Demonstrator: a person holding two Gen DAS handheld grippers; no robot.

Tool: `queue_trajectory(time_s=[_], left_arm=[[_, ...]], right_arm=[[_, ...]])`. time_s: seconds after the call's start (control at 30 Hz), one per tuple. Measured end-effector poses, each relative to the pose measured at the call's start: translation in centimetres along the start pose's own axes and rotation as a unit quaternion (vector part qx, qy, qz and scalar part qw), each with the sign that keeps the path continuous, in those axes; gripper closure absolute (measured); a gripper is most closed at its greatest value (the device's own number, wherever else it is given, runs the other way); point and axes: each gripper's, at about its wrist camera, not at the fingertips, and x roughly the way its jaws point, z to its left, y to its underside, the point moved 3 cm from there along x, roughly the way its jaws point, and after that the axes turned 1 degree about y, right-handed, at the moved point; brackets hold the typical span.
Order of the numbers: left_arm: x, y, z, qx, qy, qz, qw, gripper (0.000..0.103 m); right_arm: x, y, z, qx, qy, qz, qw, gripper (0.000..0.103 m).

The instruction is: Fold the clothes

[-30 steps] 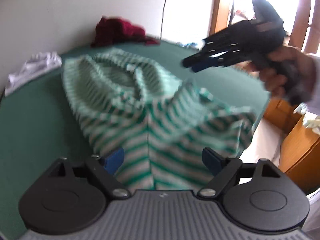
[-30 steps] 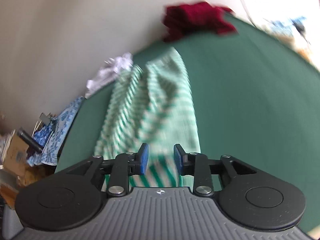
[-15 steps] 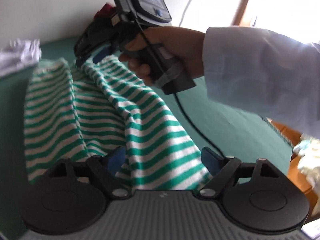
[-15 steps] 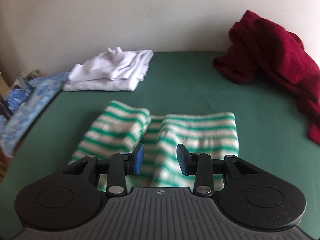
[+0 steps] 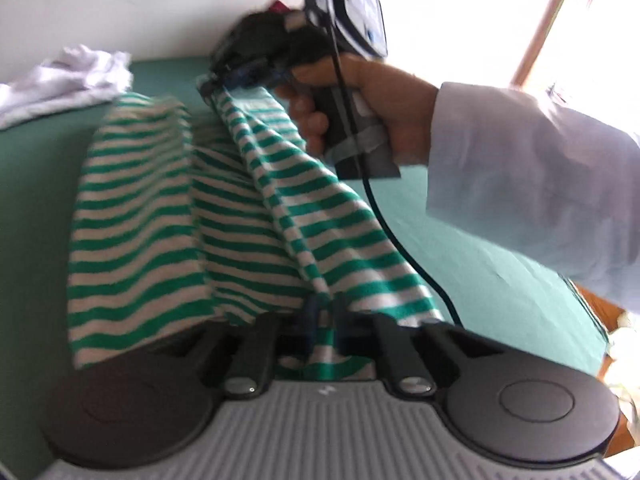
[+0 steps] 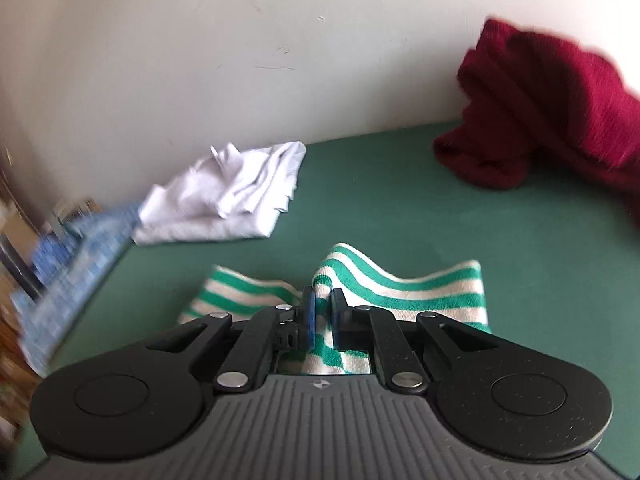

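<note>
Your left gripper (image 5: 324,312) is clenched on a raised ridge of the green-and-white striped garment (image 5: 136,216) at its near end, the 2 blue pads pressed into the cloth. Your right gripper (image 6: 321,312) is likewise pinched on the same ridge at the garment's far end, with a fold of stripes bunched between its pads. The garment lies lengthwise on the green surface (image 6: 400,200), its left part flat and its right part lifted along the ridge. Beyond the garment sit a folded white cloth (image 6: 228,196) and a dark red garment (image 6: 536,108), both apart from it. Your right hand (image 5: 372,100) grips the right tool's handle.
</note>
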Motion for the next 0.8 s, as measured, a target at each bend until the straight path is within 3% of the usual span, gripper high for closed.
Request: queue_trajectory(time_s=[0.13, 0.2, 0.27, 0.3, 0.43, 0.5, 0.63, 0.7, 0.77, 0.8], left_arm=[[1.1, 1.0, 1.2, -0.030, -0.012, 0.024, 0.9992, 0.099], [0.8, 0.9, 0.9, -0.023, -0.011, 0.022, 0.9994, 0.096], [0.0, 0.6, 0.8, -0.006, -0.021, 0.011, 0.9997, 0.093], [-0.5, 0.4, 0.6, 0.004, -0.025, 0.001, 0.9997, 0.093], [-1.5, -0.2, -0.2, 0.020, -0.021, -0.023, 0.9993, 0.093], [-0.2, 0.2, -0.4, 0.017, -0.007, -0.007, 0.9998, 0.092], [1.1, 2.1, -1.4, 0.031, -0.022, 0.018, 0.9991, 0.092], [0.1, 2.1, -1.4, 0.028, -0.031, 0.006, 0.9991, 0.092], [-1.0, 1.9, -1.2, 0.023, -0.040, -0.006, 0.9989, 0.089], [-1.5, 1.8, -1.1, 0.020, -0.044, -0.012, 0.9988, 0.076]], right_arm=[[2.2, 0.4, 0.1, 0.021, -0.018, 0.016, 0.999, 0.091], [1.3, 0.2, -0.2, 0.029, -0.021, 0.007, 0.999, 0.083], [-0.6, -0.3, -0.8, 0.036, -0.025, -0.009, 0.999, 0.055], [-1.7, -0.5, -0.9, 0.032, -0.034, -0.022, 0.999, 0.054], [-3.2, -0.9, -1.1, 0.000, -0.037, -0.032, 0.999, 0.065], [-1.7, -0.5, -1.0, -0.027, -0.018, -0.010, 0.999, 0.080], [1.7, 0.6, -1.2, -0.046, 0.016, 0.007, 0.999, 0.090], [2.0, 0.3, -0.9, -0.049, 0.023, -0.001, 0.999, 0.090], [0.6, -0.3, -0.6, -0.023, -0.004, -0.012, 1.000, 0.085], [-0.2, -0.5, -0.3, -0.014, -0.021, -0.018, 1.000, 0.084]])
